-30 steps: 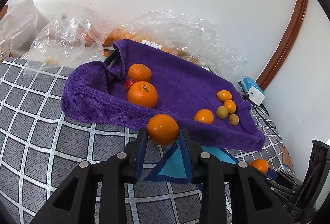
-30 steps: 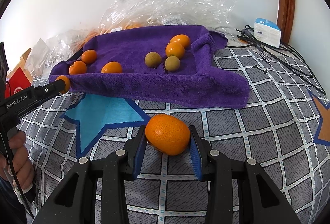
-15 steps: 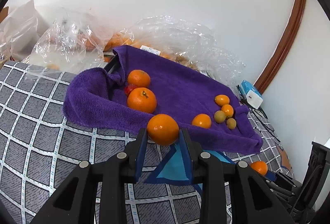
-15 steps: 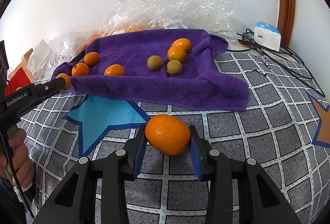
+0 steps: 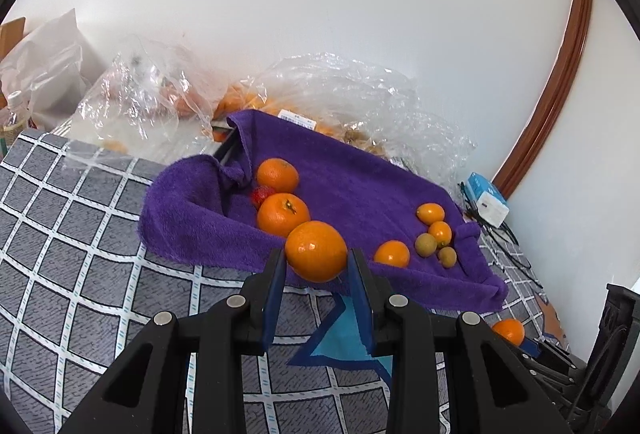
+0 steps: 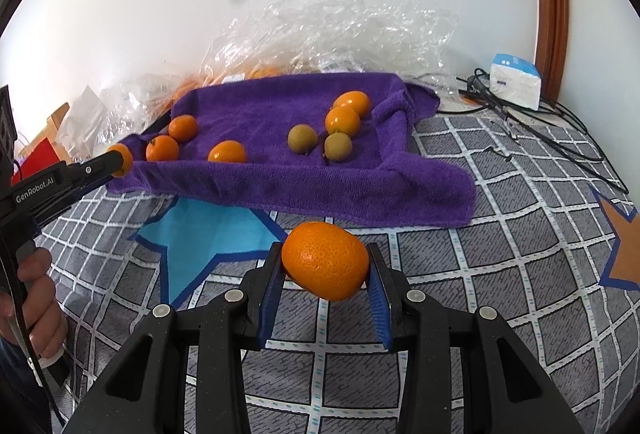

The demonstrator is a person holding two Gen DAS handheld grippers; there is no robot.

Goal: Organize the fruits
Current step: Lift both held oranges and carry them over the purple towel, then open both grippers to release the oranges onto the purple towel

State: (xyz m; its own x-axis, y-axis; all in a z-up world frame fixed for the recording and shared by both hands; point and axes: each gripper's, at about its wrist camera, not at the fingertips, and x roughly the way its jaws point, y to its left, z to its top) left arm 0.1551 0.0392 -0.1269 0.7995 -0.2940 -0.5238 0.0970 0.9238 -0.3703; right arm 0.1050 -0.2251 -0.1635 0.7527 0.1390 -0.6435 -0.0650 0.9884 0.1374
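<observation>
A grey grid-patterned bedcover (image 6: 500, 254) with blue and orange star patches is spreading across the whole surface, and a purple towel (image 5: 360, 194), draped over a shallow tray, is lying on it near the white wall, with crumpled clear plastic bags (image 5: 152, 106) piled behind it. The left gripper (image 5: 316, 276) is clamping a round orange (image 5: 316, 251) between its blue-padded fingertips, and that orange is hanging just at the near edge of the towel, directly in front of a stemmed orange (image 5: 282, 214) already lying on the cloth. The right gripper (image 6: 325, 280) is squeezing a larger, oval mandarin (image 6: 325, 265) between its fingers, holding it above the bedcover in front of the towel's near hem, well apart from the fruit on the cloth. On the towel, another orange (image 5: 277, 175) is sitting beside a red strawberry (image 5: 262, 195) at the left end, a smaller orange (image 5: 391, 253) is resting near the middle, and two kumquats (image 6: 347, 112) and two brownish-green longans (image 6: 320, 144) are clustering at the right end. In the right wrist view, the person's left hand (image 6: 38, 308) is gripping the left tool's handle.
</observation>
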